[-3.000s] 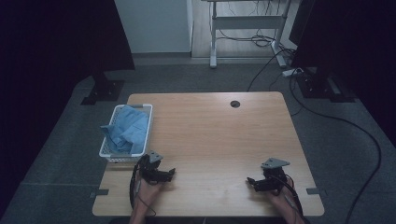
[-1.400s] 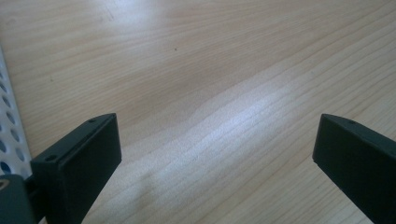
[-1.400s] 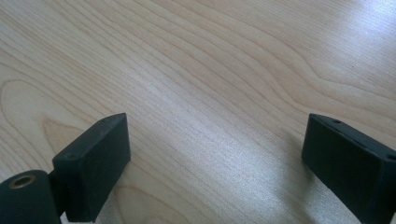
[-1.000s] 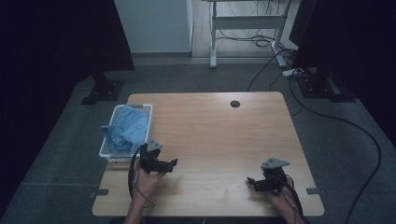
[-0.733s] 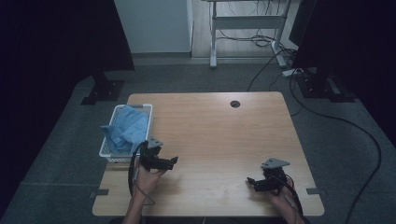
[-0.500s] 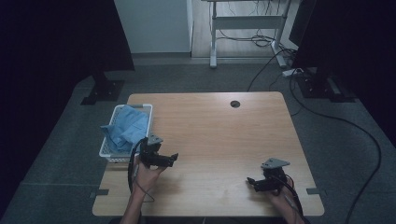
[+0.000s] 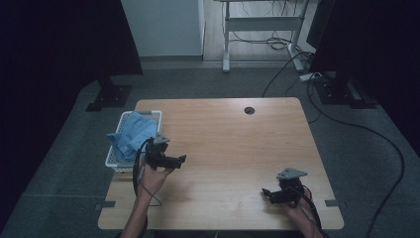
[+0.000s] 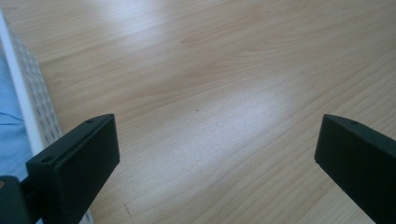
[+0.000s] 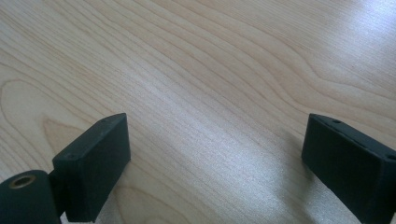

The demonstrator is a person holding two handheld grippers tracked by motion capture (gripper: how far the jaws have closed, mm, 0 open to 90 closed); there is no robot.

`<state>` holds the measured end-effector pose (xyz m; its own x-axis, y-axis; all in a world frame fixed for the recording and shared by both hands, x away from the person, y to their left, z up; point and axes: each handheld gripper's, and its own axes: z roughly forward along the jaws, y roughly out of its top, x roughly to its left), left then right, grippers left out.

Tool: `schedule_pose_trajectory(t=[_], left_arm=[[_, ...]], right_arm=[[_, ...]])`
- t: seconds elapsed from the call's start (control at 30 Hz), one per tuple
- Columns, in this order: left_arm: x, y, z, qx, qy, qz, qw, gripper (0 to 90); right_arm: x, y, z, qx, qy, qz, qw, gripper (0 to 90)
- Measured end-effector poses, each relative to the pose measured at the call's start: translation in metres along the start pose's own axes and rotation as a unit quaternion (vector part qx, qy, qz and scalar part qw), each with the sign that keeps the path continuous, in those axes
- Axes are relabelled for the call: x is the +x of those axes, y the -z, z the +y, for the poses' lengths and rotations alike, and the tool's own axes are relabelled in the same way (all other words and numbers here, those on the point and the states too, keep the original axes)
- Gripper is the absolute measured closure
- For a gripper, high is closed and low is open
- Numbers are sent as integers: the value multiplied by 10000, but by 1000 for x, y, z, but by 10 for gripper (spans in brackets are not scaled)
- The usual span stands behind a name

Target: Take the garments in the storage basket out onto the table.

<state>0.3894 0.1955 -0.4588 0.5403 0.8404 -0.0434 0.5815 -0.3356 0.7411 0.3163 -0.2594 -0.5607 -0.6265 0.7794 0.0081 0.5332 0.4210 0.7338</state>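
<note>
Left gripper (image 7: pixel 181 159) hangs above the surface (image 7: pixel 223 134), just right of the basket (image 7: pixel 115 157), jaws spread wide with nothing between them. Right gripper (image 7: pixel 265 192) sits low near the front right corner of the surface, well apart from the basket, also released and empty.

Counts: two grippers, two hands, one white basket, one blue cloth (image 7: pixel 132 136), one round cable hole (image 7: pixel 249 110) far from the basket toward the back edge.

Cloth sits bunched inside the basket, part of it rising above the rim. Neither gripper touches it.

High view gives the whole layout: basket at the left edge of the surface, left hand (image 7: pixel 153 176) just beside its near right corner, right hand (image 7: pixel 297 208) across the surface from it.

Left gripper view adds close detail: the basket's perforated white wall (image 8: pixel 35 100) at the frame's left edge, a strip of blue cloth (image 8: pixel 9 121) behind it, bare wood between the two black jaws.

Right gripper view has wood grain between its jaws, wide gap, nothing held.
</note>
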Motion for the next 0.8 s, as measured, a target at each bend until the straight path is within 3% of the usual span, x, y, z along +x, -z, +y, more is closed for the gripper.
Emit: schedule_pose_trajectory(t=[0.43, 0.8], left_arm=[[31, 3, 16, 76, 234, 68, 9997, 0], [63, 6, 29, 258, 293, 456, 9982, 0]], right_arm=[[0, 0, 0, 1, 1, 1, 10000, 80], [0, 0, 0, 4, -10, 1, 10000, 79]])
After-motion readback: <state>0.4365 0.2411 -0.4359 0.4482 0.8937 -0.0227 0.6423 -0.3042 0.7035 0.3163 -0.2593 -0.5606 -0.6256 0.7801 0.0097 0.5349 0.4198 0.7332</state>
